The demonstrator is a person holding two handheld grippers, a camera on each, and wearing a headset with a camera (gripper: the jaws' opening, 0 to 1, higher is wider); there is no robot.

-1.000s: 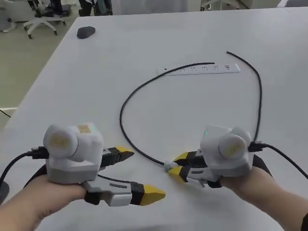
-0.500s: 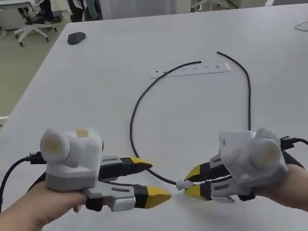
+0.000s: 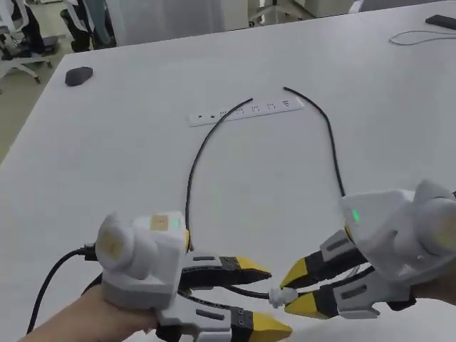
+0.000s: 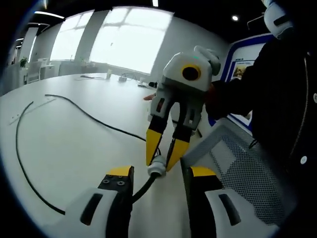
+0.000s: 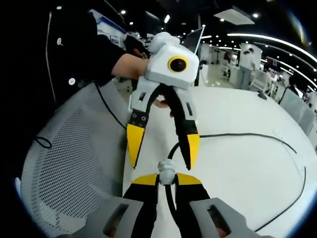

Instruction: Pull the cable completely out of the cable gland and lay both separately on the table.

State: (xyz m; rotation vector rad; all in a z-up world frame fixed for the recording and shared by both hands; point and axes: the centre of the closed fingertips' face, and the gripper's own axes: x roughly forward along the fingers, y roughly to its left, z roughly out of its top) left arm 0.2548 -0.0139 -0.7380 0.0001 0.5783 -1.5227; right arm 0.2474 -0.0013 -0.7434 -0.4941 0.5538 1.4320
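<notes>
A long black cable (image 3: 189,192) loops across the white table (image 3: 128,157). One run of it ends in a small white cable gland (image 3: 278,296) near the front edge. My right gripper (image 3: 287,295) is shut on the gland (image 5: 167,171), and the cable runs back between its jaws. My left gripper (image 3: 279,301) faces it tip to tip and is open. Its jaws straddle the cable just behind the gland (image 4: 156,168), not touching it. In the left gripper view, my right gripper (image 4: 160,163) points at my left gripper (image 4: 159,172) over the table.
A white power strip (image 3: 246,110) lies at the back under the cable's arc. A dark mouse (image 3: 78,75) sits far left. A thin grey wire (image 3: 417,34) lies at the back right. A mesh chair (image 5: 64,148) stands by the table's near edge.
The camera has shifted. My left gripper has moved toward my right one, and its open jaws now flank the cable next to the gland. My right gripper still holds the gland.
</notes>
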